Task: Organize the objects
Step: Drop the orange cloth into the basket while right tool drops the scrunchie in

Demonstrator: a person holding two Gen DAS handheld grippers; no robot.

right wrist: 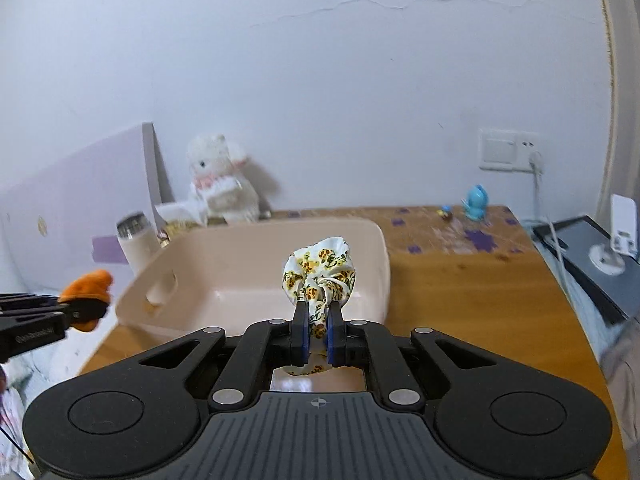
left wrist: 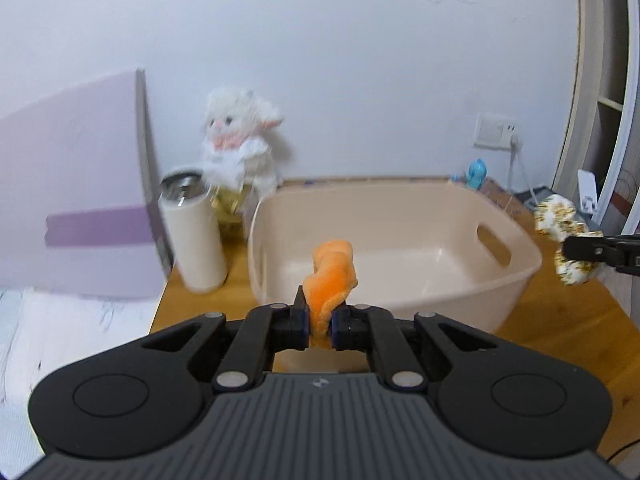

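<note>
My left gripper (left wrist: pixel 320 326) is shut on a fuzzy orange scrunchie (left wrist: pixel 332 276), held in the air just before the near rim of a beige plastic basket (left wrist: pixel 472 300). My right gripper (right wrist: pixel 318 330) is shut on a white floral scrunchie (right wrist: pixel 320 268), also lifted, in front of the same basket (right wrist: pixel 248 252). The basket's floor looks bare in both views. In the left wrist view the floral scrunchie (left wrist: pixel 560 220) and the right gripper (left wrist: pixel 576 250) hang at the basket's right. In the right wrist view the orange scrunchie (right wrist: pixel 88 286) and the left gripper (right wrist: pixel 78 308) hang at its left.
The basket stands on a wooden table (right wrist: pixel 460 288). Left of it are a white tumbler (left wrist: pixel 196 236) with a steel top and a white plush toy (left wrist: pixel 240 140) against the wall. A small blue figure (right wrist: pixel 476 198) sits at the back right. A lilac board (left wrist: pixel 72 184) leans at the left.
</note>
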